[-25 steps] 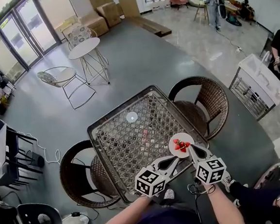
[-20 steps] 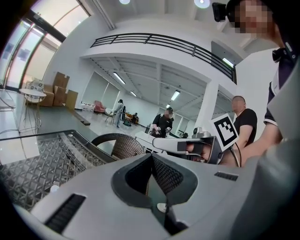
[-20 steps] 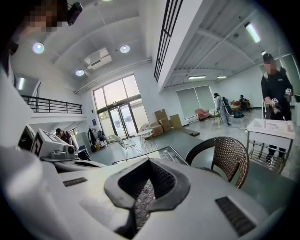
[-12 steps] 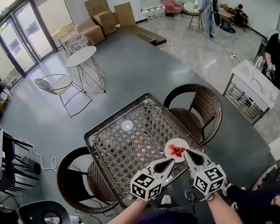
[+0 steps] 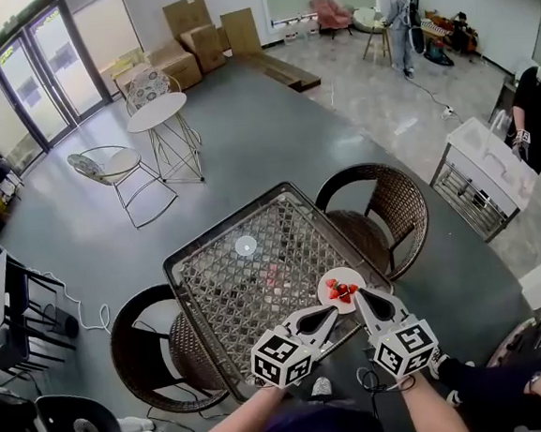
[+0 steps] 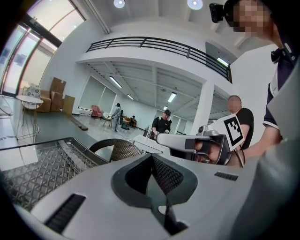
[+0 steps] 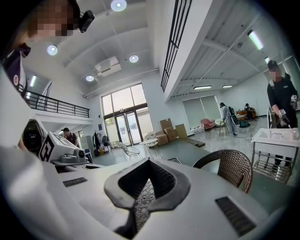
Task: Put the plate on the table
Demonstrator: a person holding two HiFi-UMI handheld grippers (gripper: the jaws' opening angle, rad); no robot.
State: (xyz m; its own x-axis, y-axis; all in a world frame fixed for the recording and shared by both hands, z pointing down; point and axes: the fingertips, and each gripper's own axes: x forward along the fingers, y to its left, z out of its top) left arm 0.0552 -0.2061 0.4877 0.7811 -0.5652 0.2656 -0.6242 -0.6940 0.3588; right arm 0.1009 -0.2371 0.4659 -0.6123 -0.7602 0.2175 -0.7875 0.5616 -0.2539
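A white plate (image 5: 342,287) with several strawberries lies on the near right corner of the lattice-top table (image 5: 258,287). My right gripper (image 5: 360,296) is shut, its tip at the plate's near rim; whether it touches the rim cannot be told. In the right gripper view the jaws (image 7: 149,161) meet with nothing between them, and only the table's lattice shows below. My left gripper (image 5: 332,310) is shut too, just left of the plate over the table's near edge. Its jaws (image 6: 151,155) hold nothing, and the right gripper (image 6: 197,143) shows beside it.
Two wicker chairs stand at the table, one on the right (image 5: 383,210) and one on the left (image 5: 155,347). A small white disc (image 5: 246,244) lies on the far part of the table. A white cart (image 5: 483,173) stands to the right, with people beyond it.
The head view has shifted a little over the last second. The plate keeps its place on the table corner, and both grippers stay shut beside it.
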